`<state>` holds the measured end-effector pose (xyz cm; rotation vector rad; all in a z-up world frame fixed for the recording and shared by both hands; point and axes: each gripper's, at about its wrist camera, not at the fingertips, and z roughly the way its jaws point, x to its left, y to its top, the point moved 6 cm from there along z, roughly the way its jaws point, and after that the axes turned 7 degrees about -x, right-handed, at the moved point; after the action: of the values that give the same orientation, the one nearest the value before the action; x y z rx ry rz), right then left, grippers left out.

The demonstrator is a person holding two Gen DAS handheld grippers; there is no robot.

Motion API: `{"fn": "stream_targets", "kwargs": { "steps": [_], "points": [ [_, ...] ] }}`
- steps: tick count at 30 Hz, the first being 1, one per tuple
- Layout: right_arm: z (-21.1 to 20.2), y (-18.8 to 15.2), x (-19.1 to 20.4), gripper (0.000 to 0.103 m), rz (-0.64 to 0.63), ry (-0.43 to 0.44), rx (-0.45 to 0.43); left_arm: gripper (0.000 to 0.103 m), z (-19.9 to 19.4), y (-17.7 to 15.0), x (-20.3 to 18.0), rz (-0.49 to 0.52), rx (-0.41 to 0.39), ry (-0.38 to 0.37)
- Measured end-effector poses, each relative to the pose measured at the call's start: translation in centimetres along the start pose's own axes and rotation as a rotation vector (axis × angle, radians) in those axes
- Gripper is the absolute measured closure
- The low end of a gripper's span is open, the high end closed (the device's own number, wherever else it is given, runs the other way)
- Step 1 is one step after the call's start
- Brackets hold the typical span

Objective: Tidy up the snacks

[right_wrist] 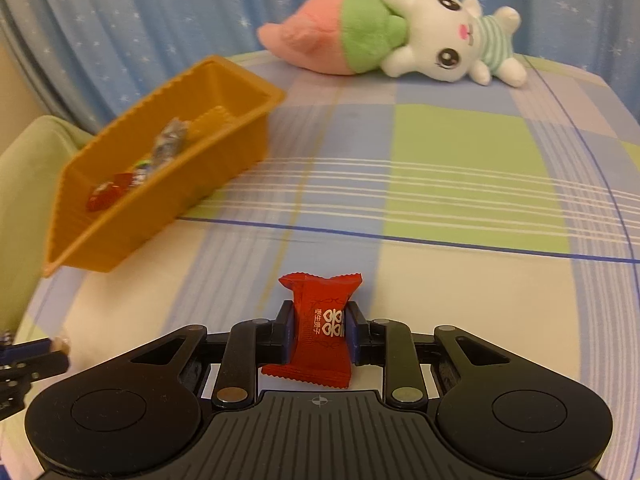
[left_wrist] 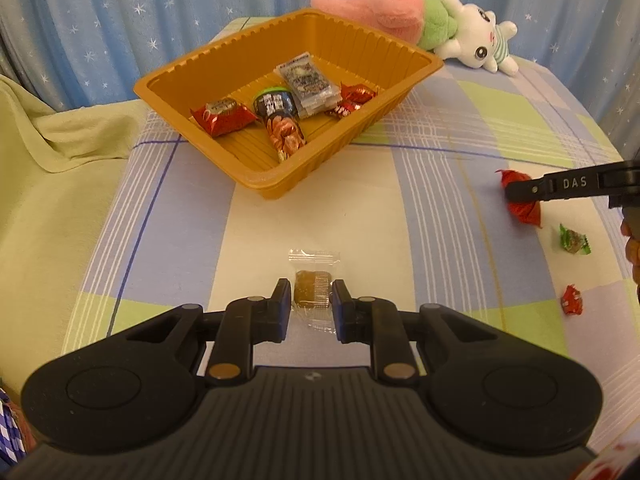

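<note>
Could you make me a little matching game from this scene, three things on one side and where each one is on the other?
1. brown sweet in clear wrapper
2. red candy packet
3. plush rabbit

a. lying at the far end of the cloth
b. clamped in the left gripper
c. clamped in the right gripper

Pairs: 1-b, 2-c, 3-a

Matte black plastic left gripper (left_wrist: 311, 300): ribbed housing behind the fingers, round discs flanking it, brass-coloured pivot pins on the linkage arms, blue pads on the fingers' inner faces. The matching black right gripper (right_wrist: 319, 328) shows silver screws; from the side, one finger reads "DAS" in white.
</note>
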<state>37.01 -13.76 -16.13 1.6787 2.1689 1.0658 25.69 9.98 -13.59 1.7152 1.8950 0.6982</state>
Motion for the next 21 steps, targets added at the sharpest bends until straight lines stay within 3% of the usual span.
{"fn": "stream_targets", "kwargs": {
  "steps": [10,21],
  "points": [
    [-1.7,1.8,3.2,0.077,-0.018,0.101,-0.030,0.084,-2.7,2.9,-0.2,-0.017,-0.097,-0.028],
    [-1.7,7.6,5.9,0.077,-0.093,0.152,-0.118,0.084,-3.0,8.2,1.7,-0.033,-0.194,-0.012]
  ]
}}
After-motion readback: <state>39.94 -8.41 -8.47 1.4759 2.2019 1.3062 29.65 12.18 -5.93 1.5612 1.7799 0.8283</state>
